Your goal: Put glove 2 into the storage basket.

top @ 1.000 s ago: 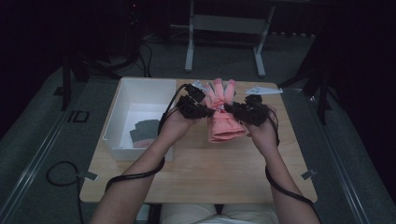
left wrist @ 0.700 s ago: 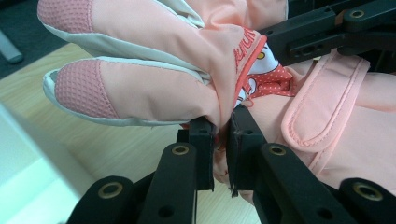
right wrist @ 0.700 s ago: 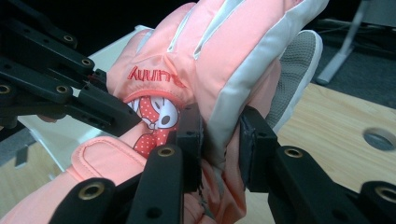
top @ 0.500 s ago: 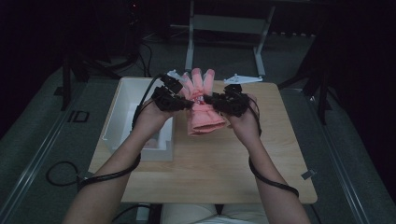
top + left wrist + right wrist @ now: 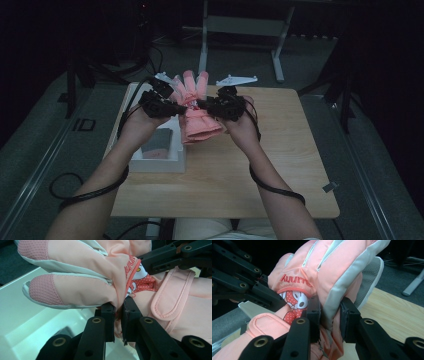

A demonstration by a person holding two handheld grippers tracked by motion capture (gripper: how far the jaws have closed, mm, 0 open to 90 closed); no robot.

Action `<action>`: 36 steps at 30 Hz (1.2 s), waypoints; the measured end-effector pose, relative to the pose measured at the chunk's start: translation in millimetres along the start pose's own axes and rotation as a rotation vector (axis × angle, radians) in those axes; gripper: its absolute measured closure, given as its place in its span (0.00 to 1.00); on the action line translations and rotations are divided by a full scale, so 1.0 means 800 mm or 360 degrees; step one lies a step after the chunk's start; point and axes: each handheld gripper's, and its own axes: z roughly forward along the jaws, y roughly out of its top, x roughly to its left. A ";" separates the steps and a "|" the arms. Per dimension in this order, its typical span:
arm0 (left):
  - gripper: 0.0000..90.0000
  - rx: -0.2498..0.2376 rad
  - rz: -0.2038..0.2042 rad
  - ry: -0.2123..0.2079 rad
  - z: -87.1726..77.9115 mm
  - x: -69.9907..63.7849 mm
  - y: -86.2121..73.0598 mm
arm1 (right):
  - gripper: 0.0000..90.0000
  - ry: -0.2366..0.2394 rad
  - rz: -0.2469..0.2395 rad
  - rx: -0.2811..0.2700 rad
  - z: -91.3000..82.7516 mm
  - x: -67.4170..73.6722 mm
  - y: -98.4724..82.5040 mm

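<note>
Leftmost, a white bin [image 5: 125, 150] sits on the wooden table [image 5: 280, 165] at its left edge, with a dark grey item [image 5: 156, 141] lying inside it. Next, my left gripper [image 5: 176, 106] is above the bin's far end, jaws nearly together and pinching a fold of the pink glove [image 5: 196, 112] at its left edge; in the left gripper view the pads clamp the fabric just under the stitched cuff strap [image 5: 170, 297]. Glove is held off the table between both my grippers, over the bin's right wall and the table beside it, fingers pointing away from me, cuff toward me. Cartoon patch [image 5: 295, 302] and red lettering face up. Right of it, my right gripper [image 5: 207, 106] is clamped on the glove's right side, jaws wider, squeezing the padded grey-and-pink edge.
</note>
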 end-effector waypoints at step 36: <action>0.91 0.0184 -0.0393 0.0029 0.030 0.133 -0.123 | 0.82 0.0109 0.0055 0.0357 0.197 0.048 -0.015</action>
